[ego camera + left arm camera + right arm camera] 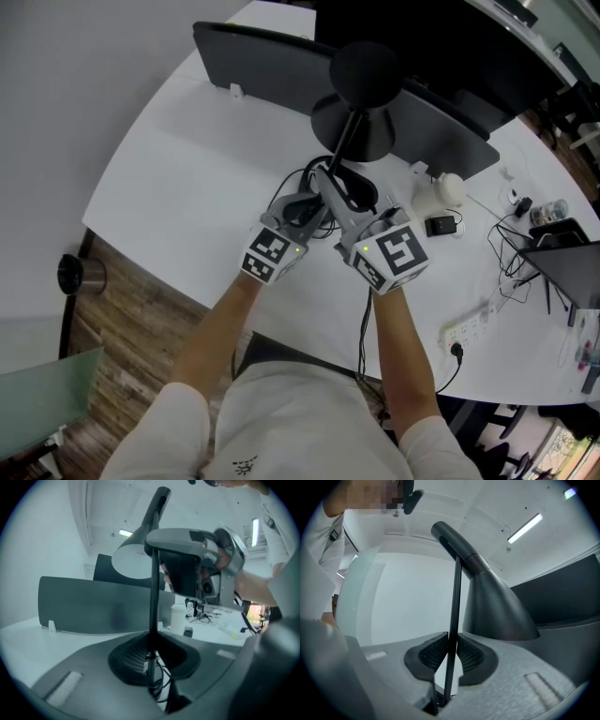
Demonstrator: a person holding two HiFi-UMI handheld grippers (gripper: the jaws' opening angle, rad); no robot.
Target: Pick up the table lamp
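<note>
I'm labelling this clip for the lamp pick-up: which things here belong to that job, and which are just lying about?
Job: table lamp; left gripper and right gripper, both clamped on its stem.
Lying about: power strip; cables; dark desk divider.

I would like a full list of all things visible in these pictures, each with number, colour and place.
table: one, white, under everything
table lamp: one, black, table middle, thin stem upright
partitions: two, dark grey, behind the lamp
cables: several, black, by the lamp's foot and at right
power strip: one, white, table's near right edge
container: one, dark, on the floor at left
left gripper: one, grey, closed on the lamp's stem
right gripper: one, grey, closed on the same stem
</note>
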